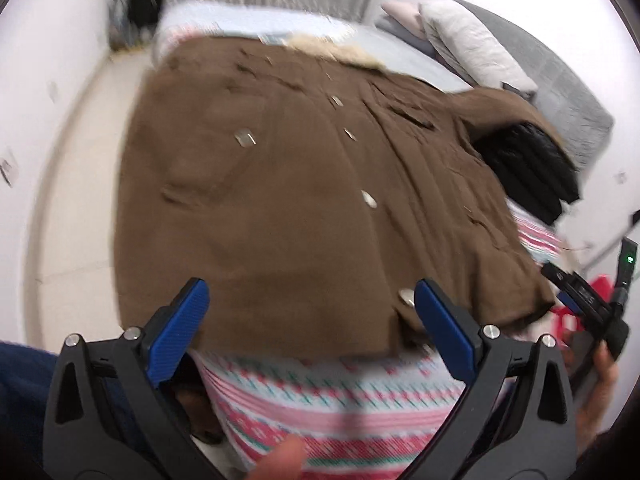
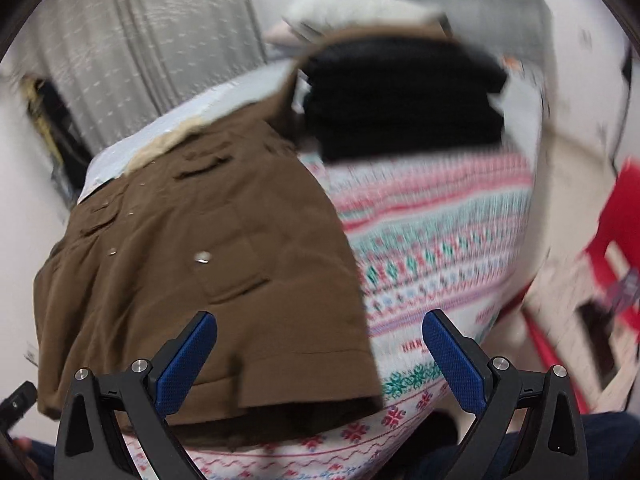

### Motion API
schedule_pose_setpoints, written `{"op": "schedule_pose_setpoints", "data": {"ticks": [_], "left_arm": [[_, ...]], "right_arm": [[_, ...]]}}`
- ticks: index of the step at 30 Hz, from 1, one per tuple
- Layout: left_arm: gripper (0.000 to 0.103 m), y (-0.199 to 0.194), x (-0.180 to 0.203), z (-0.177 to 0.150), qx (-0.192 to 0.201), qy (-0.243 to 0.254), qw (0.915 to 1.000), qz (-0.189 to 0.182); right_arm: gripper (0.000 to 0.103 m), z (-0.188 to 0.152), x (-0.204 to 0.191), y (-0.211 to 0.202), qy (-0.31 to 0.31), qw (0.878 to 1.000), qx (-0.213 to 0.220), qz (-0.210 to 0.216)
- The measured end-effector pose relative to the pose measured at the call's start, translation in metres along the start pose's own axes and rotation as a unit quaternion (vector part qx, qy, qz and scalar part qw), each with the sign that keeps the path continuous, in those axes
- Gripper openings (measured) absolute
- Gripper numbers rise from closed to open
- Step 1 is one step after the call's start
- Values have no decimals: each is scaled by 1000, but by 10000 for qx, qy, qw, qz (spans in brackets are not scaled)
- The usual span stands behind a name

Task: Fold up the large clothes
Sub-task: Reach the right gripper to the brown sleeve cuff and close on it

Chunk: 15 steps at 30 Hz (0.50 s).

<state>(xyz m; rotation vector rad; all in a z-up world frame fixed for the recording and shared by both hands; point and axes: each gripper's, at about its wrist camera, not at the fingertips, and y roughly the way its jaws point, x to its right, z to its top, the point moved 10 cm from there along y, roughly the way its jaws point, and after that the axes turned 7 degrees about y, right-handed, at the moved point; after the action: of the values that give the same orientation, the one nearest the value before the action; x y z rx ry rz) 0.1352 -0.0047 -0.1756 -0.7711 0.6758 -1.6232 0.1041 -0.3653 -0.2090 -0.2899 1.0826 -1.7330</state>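
A large brown coat point(image 1: 280, 184) with metal snaps and a pale fur collar point(image 1: 340, 50) lies spread flat on a bed, hem toward me. My left gripper point(image 1: 312, 304) hovers open over the hem's middle, holding nothing. In the right wrist view the same coat point(image 2: 192, 272) fills the left half. My right gripper point(image 2: 320, 338) is open above the coat's hem corner, its left pad over brown cloth and its right pad over the blanket. The coat's far sleeve drapes onto a black folded garment point(image 1: 528, 164).
A pink, white and green patterned blanket point(image 2: 432, 240) covers the bed. The black folded garment point(image 2: 404, 100) and grey pillows point(image 1: 476, 48) sit at the bed's head. A curtain point(image 2: 152, 48) hangs behind. Red furniture point(image 2: 624, 232) stands to the right. A hand point(image 1: 600, 392) holds the other gripper at the right edge.
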Motion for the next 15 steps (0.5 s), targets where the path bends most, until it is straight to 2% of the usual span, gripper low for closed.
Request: {"op": "schedule_pose_setpoints", "data": {"ticks": [1, 2, 3, 4, 5, 6, 7, 9, 11, 13, 15], "left_arm": [[102, 8, -1, 0, -110, 25, 9999, 48], [102, 16, -2, -5, -322, -25, 9995, -24], [102, 25, -2, -10, -510, -95, 9986, -129], [102, 28, -2, -11, -571, -162, 9981, -179], [102, 29, -4, -11, -528, -198, 9983, -132], [102, 29, -7, -10, -434, -141, 9990, 20], [102, 31, -9, -8, -380, -43, 9991, 169], [102, 30, -9, -10, -468, 23, 9988, 138], [102, 28, -10, -11, -479, 19, 9988, 109], [102, 21, -13, -10, -366, 125, 9990, 233], [102, 20, -20, -7, -309, 175, 9987, 359]], "right_arm": [[102, 0, 7, 5, -36, 10000, -63, -62], [100, -5, 7, 16, 35, 9997, -243, 64], [80, -9, 6, 23, 93, 9991, -388, 158], [44, -15, 4, 30, 216, 9971, -615, 380], [33, -19, 2, 32, 366, 9945, -794, 580], [18, -19, 3, 30, 337, 9947, -765, 606], [14, -16, 1, 26, 239, 9954, -676, 630], [12, -7, 2, 7, 303, 9950, -481, 820], [10, 6, 8, -16, 389, 9948, -196, 919], [10, 18, 12, -44, 387, 9942, 109, 996], [10, 22, 17, -49, 396, 9944, 184, 967]]}}
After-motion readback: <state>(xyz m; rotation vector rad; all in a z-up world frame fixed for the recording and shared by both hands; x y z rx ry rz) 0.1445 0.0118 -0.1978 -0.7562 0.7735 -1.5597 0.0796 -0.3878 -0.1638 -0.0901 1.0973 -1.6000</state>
